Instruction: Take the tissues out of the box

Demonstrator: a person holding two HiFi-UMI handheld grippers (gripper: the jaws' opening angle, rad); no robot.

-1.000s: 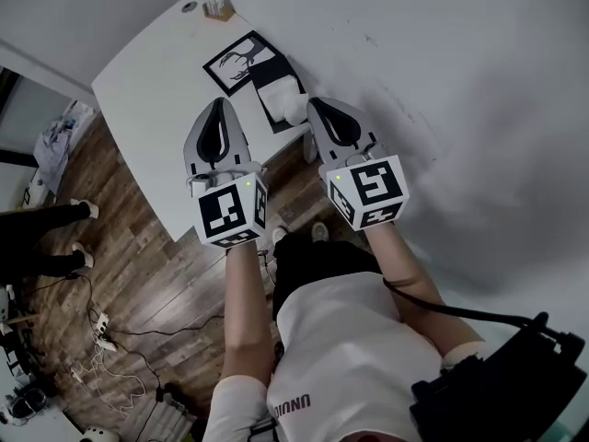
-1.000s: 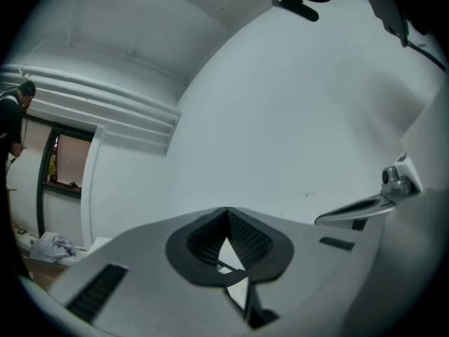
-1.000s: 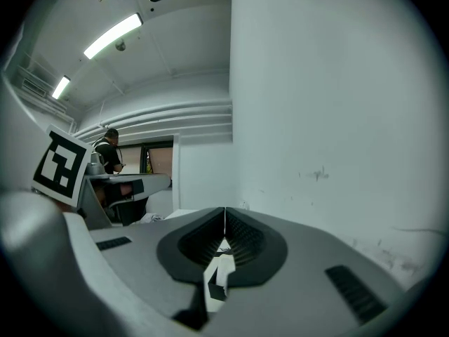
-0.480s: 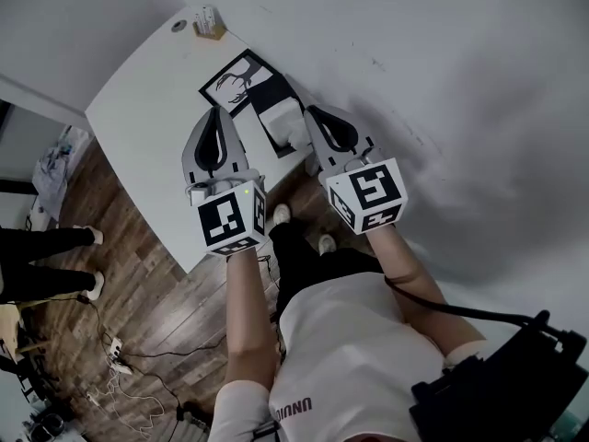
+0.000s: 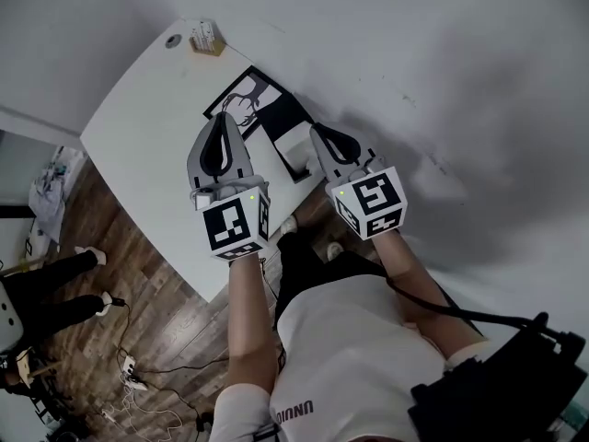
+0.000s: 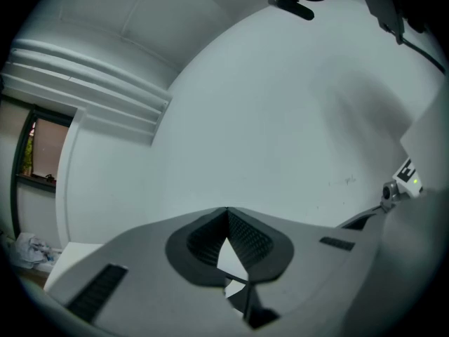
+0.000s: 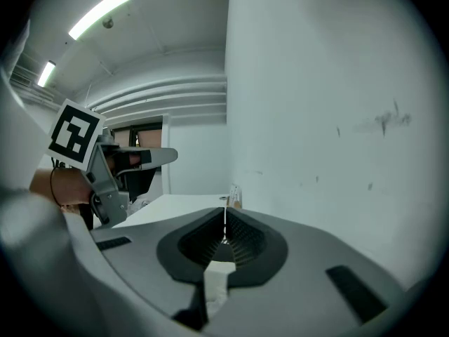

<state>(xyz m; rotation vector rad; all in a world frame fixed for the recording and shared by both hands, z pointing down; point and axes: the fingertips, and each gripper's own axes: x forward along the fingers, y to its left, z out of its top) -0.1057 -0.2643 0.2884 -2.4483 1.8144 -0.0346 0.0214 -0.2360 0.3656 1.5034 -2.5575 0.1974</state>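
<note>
"While both arms are out over the white table (image 5: 147,127), which step would you call this?"

"The reach, I'd say. In the head view, the flat black-and-white printed tissue box (image 5: 250,95) lies on the table near its wall-side edge. A white tissue (image 5: 296,144) stands out of the box's near end. The left gripper (image 5: 221,122) is above the table just left of the box, and the right gripper (image 5: 322,134) is just right of the tissue. Nothing looks drawn out yet."

"And the left gripper view?"

"Mostly bare wall. Its jaws meet at the tips with nothing between them. No box or tissue shows there, only a slice of the right gripper at the edge."

"The right gripper view?"

"Those jaws are closed too, tip to tip. Through the gap behind the pads a strip of the white tissue shows below, and I can't tell whether it touches. That view also catches a small tan-based object (image 7: 233,195) at the table's far corner. It shows the left gripper's marker cube (image 7: 74,133) as well, which the left gripper view doesn't."

"So what next?"

"My guess is that the right jaws have to open, come down over the tissue, pinch it and draw it up. The left could hold the box down meanwhile."
</note>
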